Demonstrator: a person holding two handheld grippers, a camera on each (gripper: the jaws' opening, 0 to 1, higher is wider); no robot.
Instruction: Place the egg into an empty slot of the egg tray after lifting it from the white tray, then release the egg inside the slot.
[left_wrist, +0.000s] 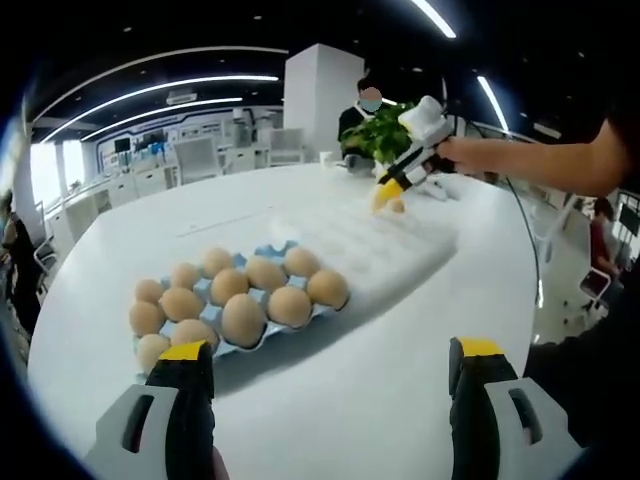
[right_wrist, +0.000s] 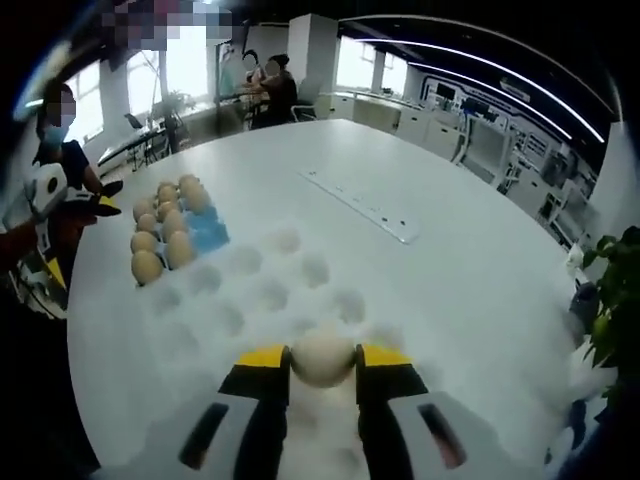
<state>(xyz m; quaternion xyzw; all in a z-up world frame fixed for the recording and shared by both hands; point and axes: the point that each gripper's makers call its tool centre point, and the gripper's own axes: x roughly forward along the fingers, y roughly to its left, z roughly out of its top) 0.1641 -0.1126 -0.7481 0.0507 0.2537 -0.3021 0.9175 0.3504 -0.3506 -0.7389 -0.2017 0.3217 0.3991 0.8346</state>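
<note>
Big white round table (left_wrist: 330, 400) in an open office takes up most of both views. Ahead of the right gripper's jaws sits the white tray (right_wrist: 250, 290) with its rows of hollow cups, and past its far left end is the blue egg tray (right_wrist: 205, 232), mostly packed with brown eggs (right_wrist: 160, 235). In the left gripper view that same egg tray (left_wrist: 275, 248) sits just ahead of the spread, released jaws of the left gripper (left_wrist: 330, 365), which grips nothing. Right gripper (right_wrist: 322, 362) is clenched on one pale egg (right_wrist: 322, 358), pinched between the yellow tips, right over the near end of the white tray.
</note>
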